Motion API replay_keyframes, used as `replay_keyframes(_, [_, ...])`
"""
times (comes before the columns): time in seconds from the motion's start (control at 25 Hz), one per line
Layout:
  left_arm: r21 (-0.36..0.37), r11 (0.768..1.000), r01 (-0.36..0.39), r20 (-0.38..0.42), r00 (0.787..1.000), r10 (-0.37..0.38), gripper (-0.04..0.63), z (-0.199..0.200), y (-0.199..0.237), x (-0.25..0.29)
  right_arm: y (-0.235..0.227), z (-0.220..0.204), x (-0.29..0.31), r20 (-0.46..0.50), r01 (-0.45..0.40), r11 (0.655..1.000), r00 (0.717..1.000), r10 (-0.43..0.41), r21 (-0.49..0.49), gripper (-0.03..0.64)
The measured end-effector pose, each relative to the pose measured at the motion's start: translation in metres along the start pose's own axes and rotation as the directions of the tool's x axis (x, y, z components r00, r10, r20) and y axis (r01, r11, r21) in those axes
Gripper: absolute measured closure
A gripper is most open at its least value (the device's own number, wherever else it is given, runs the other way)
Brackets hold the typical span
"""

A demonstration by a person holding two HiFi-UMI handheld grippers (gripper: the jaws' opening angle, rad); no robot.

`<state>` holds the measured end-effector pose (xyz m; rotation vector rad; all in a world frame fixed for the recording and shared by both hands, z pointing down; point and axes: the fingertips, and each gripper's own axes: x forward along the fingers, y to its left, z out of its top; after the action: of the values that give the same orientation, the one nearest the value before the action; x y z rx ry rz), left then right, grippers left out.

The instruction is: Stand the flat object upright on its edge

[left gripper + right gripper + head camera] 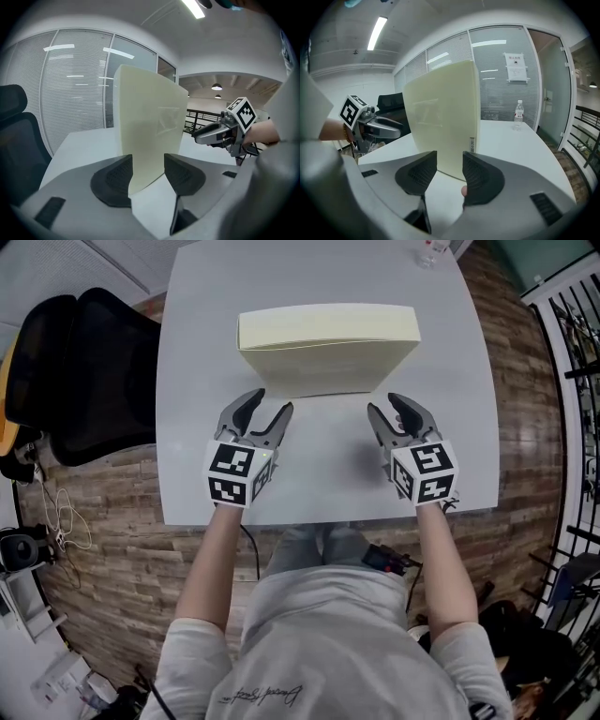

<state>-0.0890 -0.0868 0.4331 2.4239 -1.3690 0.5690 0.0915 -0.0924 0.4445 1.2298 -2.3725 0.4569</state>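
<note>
Cream flat box upright on its edge on grey worktop; left hand-held gripper, right hand-held gripper, both jaws apart, gripping nothing, just beside box

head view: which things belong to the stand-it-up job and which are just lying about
Job:
cream flat panel, upright on its edge
left gripper
right gripper

Lying about:
water bottle
black chair

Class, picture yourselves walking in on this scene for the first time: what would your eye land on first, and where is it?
A pale yellow board stands upright on its edge in the middle of the white table. Just in front of it, the left gripper and the right gripper point at its two ends with jaws open, neither one pressing on it. A black chair sits at the table's left side in the head view.
</note>
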Motion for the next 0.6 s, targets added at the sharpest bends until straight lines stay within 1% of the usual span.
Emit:
replay_keyframes(0.08, [-0.002, 1.000, 0.001, 0.012, 1.000, -0.001, 0.393, 0.004, -0.004, -0.007, 0.007, 0.001, -0.006, 0.003, -0.005, 1.000, 1.000, 0.005, -0.002, 0.447])
replay_keyframes(0.32, [-0.004, 1.000, -0.022, 0.049, 0.999, 0.022, 0.533, 0.013, -0.014, -0.025, 0.023, 0.003, -0.025, 0.017, -0.019, 1.000, 1.000, 0.020, -0.021, 0.520])
replay_keyframes(0.44, [0.005, 1.000, -0.009, 0.044, 0.999, 0.009, 0.568, 0.014, -0.021, -0.029, 0.027, 0.007, -0.030, 0.026, -0.028, 0.999, 0.999, 0.029, -0.017, 0.555])
replay_keyframes(0.6, [0.016, 1.000, 0.019, 0.037, 0.999, -0.020, 0.583, 0.014, -0.033, -0.035, 0.034, 0.010, -0.039, 0.034, -0.042, 0.999, 0.999, 0.042, -0.013, 0.578])
